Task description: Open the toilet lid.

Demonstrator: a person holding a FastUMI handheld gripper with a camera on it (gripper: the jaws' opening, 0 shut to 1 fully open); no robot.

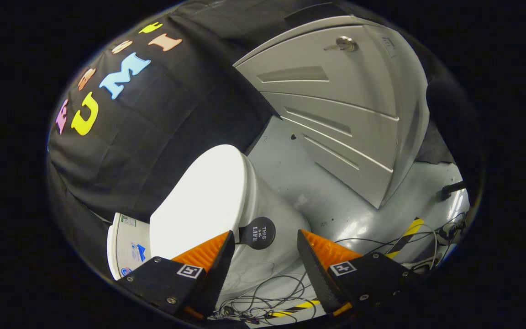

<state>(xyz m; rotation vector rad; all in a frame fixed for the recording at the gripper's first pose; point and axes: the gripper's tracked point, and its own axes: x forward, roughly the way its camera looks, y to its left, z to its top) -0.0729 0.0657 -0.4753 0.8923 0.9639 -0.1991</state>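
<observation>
Just ahead of the spread, empty gripper (265, 237) hangs the black tab (257, 233) on the toilet lid (203, 196); centre it, seemingly, before pinching, then lift.

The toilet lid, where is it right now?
In the gripper view the closed toilet lid lies just ahead of the open gripper, nearest its left finger, with the black cloth wall behind and the grey door to its right.

Glossy smooth toilet lid (203, 196), matt grey door (336, 109), shiny floor (359, 224).
</observation>
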